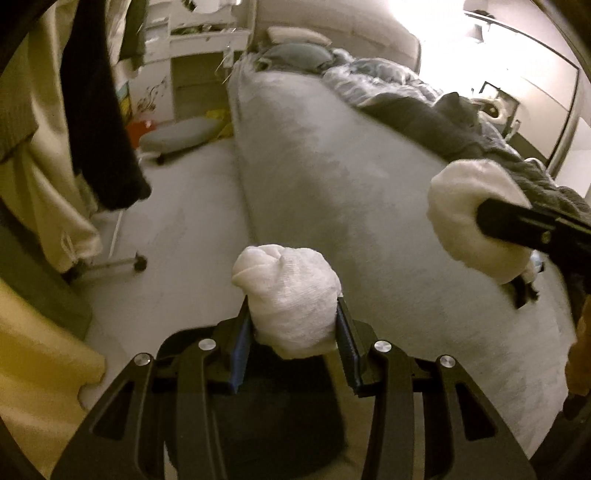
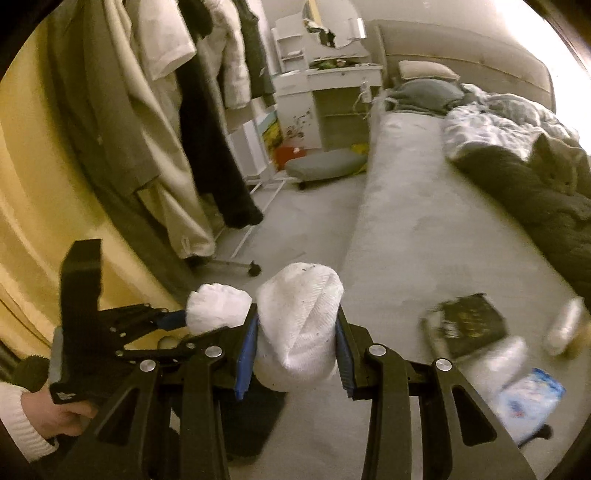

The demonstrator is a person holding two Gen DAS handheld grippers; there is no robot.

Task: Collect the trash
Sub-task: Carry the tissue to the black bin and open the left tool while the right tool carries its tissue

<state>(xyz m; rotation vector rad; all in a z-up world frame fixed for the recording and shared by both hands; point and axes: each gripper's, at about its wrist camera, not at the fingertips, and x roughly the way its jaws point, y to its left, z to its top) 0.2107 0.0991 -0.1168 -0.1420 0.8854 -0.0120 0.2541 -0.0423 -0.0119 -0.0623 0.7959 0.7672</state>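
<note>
Gripping one white wad (image 1: 291,299) each (image 2: 299,325), both tools are clamped shut — dark booklet's (image 2: 469,325) gold print (blurred) unreadable.

Warm, dim indoor light tints both views yellow. Glare blows out the wall (image 1: 436,33) at the upper right. Motion blur smears the bed (image 1: 332,177) and the packets (image 2: 517,365) on it. Fisheye curvature bends the edges, and dark vignette fills the corners.
</note>
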